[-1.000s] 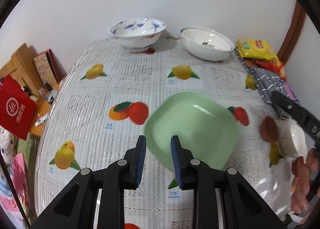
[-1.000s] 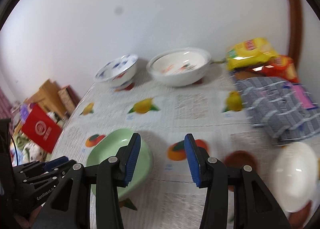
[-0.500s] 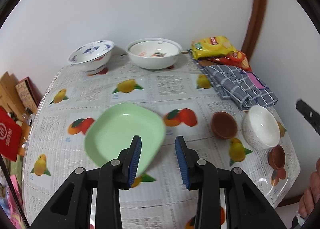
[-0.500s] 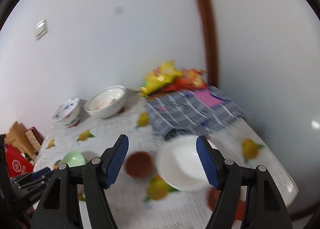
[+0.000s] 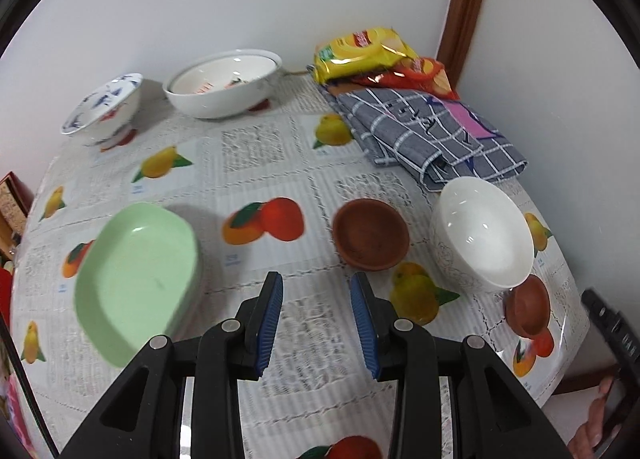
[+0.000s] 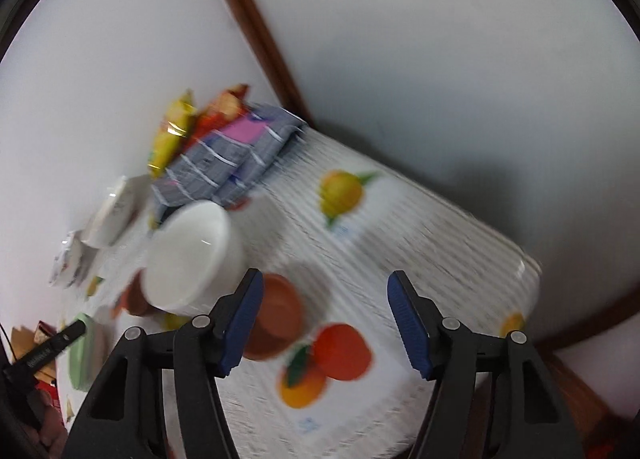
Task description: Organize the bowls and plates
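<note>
Blue-padded, both grippers hang empty over the surface (image 5: 256,163) with jaws spread: the left gripper (image 5: 317,299) narrowly, the right gripper (image 6: 325,299) wide. From the left jaws, the green plate (image 5: 136,279) lies at nine o'clock, a brown saucer (image 5: 370,233) at one, the white bowl (image 5: 482,235) at two. Two big bowls (image 5: 224,83) sit at twelve.

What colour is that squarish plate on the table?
Pale green plate, plain, seen best from the left wrist view.

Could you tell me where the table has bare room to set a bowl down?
Free: between the green square plate and the large brown saucer, and mid-table before the big white bowl. Crowded: around the plain white bowl, small brown saucer and checked cloth.
</note>
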Motion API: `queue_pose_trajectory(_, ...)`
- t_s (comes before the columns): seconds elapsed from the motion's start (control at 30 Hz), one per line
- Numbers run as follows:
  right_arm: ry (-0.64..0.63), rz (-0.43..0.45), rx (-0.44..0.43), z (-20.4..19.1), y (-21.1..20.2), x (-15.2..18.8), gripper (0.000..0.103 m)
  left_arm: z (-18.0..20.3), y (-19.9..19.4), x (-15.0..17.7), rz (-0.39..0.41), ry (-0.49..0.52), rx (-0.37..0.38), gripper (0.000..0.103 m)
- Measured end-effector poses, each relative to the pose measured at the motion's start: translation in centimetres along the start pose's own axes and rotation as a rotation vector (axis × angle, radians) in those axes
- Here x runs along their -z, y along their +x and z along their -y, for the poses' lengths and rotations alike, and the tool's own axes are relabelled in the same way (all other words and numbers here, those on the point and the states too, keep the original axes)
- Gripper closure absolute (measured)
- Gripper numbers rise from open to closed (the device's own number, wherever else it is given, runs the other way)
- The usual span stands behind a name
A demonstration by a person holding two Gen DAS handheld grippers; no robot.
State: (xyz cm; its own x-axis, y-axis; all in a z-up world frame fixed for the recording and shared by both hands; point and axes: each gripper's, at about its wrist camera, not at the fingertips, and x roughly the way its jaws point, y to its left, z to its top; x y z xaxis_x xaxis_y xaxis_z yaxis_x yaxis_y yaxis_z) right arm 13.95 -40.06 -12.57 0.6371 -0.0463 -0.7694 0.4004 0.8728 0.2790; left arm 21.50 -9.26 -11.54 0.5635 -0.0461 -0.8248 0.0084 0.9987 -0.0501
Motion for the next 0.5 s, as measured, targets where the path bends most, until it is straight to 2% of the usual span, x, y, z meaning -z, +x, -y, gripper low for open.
queue_pose_trajectory(0.2, -0.028, -0.069, -0.014, 0.0, 2.2, 2.0, 0.039, 0.8, 3.3, -0.7, -0.054, -0.013, 0.012, 0.069)
queue_pose_trajectory(0.33, -0.07, -0.086, -0.003, -1.1, 3.2, 2.3, 0.04, 0.7, 5.3, -1.3, -0.075, -0.033, 0.019, 0.059)
queue_pose_trajectory(0.5, -0.053, -0.103, -0.018, -0.9, 4.0, 2.0, 0.044, 0.7, 7.6, -2.4, -0.087, -0.046, 0.028, 0.058)
